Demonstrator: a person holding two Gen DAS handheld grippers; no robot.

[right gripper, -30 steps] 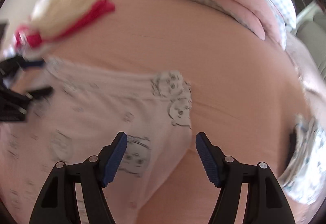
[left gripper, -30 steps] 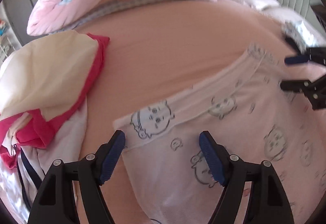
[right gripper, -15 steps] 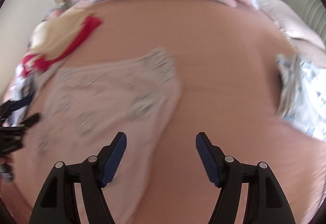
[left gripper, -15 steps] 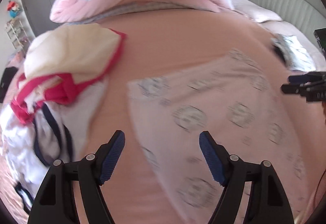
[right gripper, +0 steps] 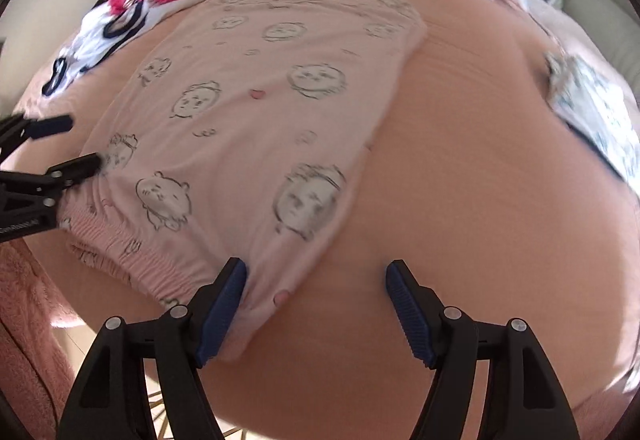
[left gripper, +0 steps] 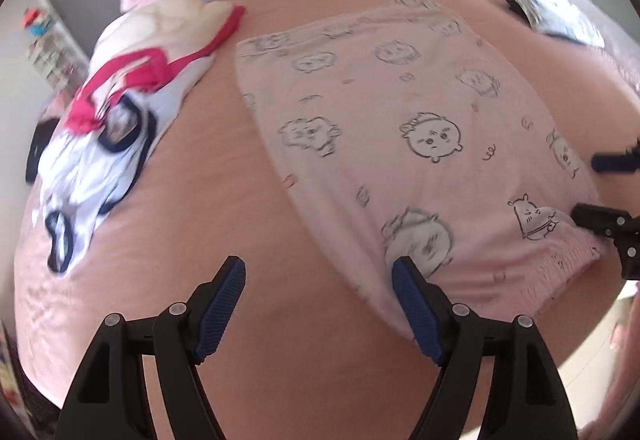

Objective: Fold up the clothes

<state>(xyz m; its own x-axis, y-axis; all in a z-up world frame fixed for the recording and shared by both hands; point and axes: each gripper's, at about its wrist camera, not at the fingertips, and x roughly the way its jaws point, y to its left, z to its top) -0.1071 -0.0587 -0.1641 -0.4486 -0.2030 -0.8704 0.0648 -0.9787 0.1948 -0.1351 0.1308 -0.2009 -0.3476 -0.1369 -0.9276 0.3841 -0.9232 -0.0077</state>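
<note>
While lying flat on one peach sheet (left gripper: 328,340): one pink shorts (left gripper: 400,144), two clothes heaps beside. Hovering at waistband corners, gaping wide, gripping nothing: left gripper (left gripper: 318,310), right gripper (right gripper: 316,306).

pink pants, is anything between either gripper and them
Nothing visible. The pink pants lie bare on the bed; the left gripper and right gripper hang open at their near corners.

Both grippers, the left gripper (left gripper: 318,306) and right gripper (right gripper: 316,306), have black plastic arms, ribbed blue pads (left gripper: 414,314) and silver screws (right gripper: 452,313).
</note>
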